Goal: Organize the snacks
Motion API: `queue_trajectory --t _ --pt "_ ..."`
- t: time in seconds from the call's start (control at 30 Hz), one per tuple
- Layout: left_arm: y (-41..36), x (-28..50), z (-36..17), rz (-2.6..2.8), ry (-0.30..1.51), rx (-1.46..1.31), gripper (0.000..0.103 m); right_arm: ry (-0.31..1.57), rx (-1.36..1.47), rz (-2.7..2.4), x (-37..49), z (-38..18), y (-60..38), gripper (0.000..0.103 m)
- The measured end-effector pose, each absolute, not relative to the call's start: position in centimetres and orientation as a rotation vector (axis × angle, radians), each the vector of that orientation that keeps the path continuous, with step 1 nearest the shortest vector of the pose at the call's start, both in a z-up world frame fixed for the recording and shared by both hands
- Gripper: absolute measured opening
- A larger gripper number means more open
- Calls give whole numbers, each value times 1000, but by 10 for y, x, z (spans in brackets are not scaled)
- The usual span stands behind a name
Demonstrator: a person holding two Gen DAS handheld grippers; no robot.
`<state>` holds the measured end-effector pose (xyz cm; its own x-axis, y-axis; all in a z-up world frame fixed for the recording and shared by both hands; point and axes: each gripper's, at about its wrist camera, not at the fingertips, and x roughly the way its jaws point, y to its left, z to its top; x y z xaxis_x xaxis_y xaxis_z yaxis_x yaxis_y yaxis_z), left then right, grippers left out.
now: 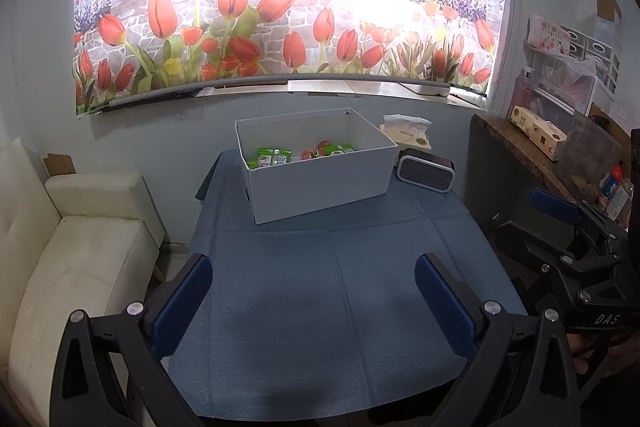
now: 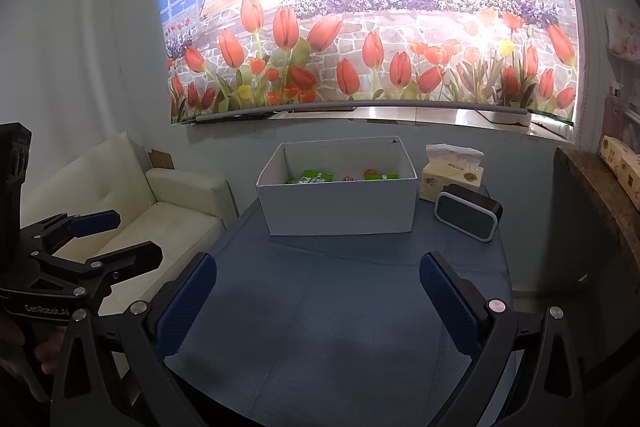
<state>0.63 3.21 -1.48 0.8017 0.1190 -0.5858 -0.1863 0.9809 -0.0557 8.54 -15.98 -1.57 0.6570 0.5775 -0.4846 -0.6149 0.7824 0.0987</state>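
A white open box point(image 1: 320, 183) stands at the far side of the blue-clothed table point(image 1: 332, 287); it also shows in the right wrist view point(image 2: 340, 207). Inside lie green snack packets point(image 1: 272, 157) and some red-orange ones point(image 1: 316, 151), partly hidden by the box walls; the green packets point(image 2: 312, 178) show in the right wrist view too. My left gripper point(image 1: 314, 291) is open and empty above the near part of the table. My right gripper point(image 2: 318, 291) is open and empty, beside the left one. Each gripper shows at the edge of the other's view.
A tissue box point(image 1: 408, 135) and a small dark clock-like device point(image 1: 424, 173) sit right of the white box. A cream sofa point(image 1: 80, 227) stands to the left. A cluttered wooden shelf point(image 1: 532, 147) stands to the right. A tulip blind hangs behind.
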Motion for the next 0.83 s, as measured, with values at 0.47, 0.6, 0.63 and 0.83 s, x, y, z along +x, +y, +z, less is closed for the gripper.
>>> queue_trajectory --t 0.47,0.6,0.63,0.83 --pt "32 5 -12 161 611 -115 103 516 -77 675 84 -15 -160 103" --pt "31 6 -13 164 617 -111 103 513 -77 682 85 -14 -158 103" --pt "31 6 -14 164 618 -111 103 511 -78 682 84 -14 -158 103" --pt "32 5 -12 141 611 -124 103 510 -77 682 84 -15 -158 103"
